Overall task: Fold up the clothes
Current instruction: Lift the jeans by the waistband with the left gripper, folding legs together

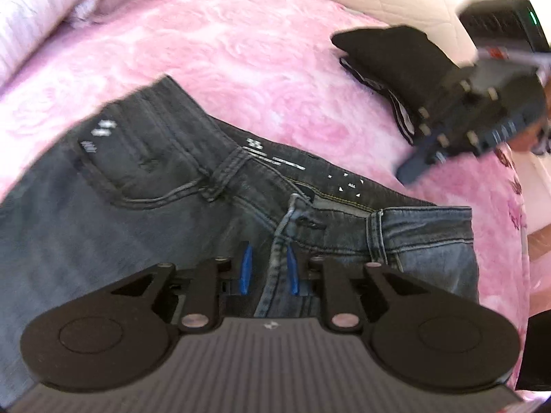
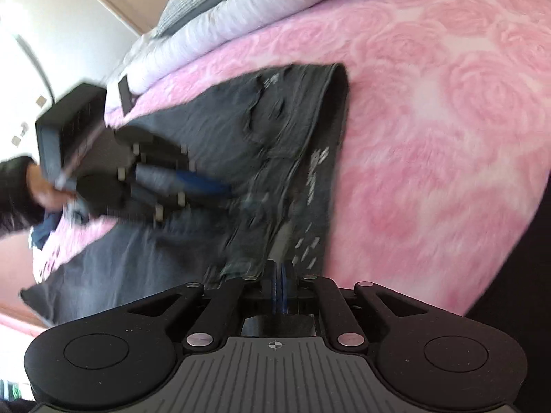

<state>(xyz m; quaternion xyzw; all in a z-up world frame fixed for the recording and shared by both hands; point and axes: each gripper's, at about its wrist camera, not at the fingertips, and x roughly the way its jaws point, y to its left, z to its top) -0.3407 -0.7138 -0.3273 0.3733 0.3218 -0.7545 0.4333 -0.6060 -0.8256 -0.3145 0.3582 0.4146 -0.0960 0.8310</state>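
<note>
Here the left gripper (image 1: 268, 270) hangs over the fly of a pair of jeans (image 1: 144, 213), its blue-tipped fingers (image 1: 245, 268) a little apart with the raised fly seam running up between them; whether the pads press on that fold cannot be told from the left wrist view. The right gripper (image 2: 279, 287) has its jaws fully together, the blue tips meeting, and the blurred edge of the jeans (image 2: 179, 241) comes right up to them; whether any cloth is caught between them is not clear.

The jeans are dark grey washed denim, paler and bluer at the right side of the waistband. Grey topstitching lines the pockets, belt loops stand on the band, and white printed marks show on the inner face of the waistband where it gapes. They lie flat on a bed covered by a pink blanket (image 1: 241, 51) with a rose pattern. In the left wrist view the waistband runs across the blanket from left to right, facing the bed's far edge. In the right wrist view the legs stretch off toward the left edge of the bed, so the long axis lies across it.

Near the far right edge sits a folded black garment (image 1: 389, 58). A white ribbed quilt (image 2: 213, 31) is bunched along the far left edge.
</note>
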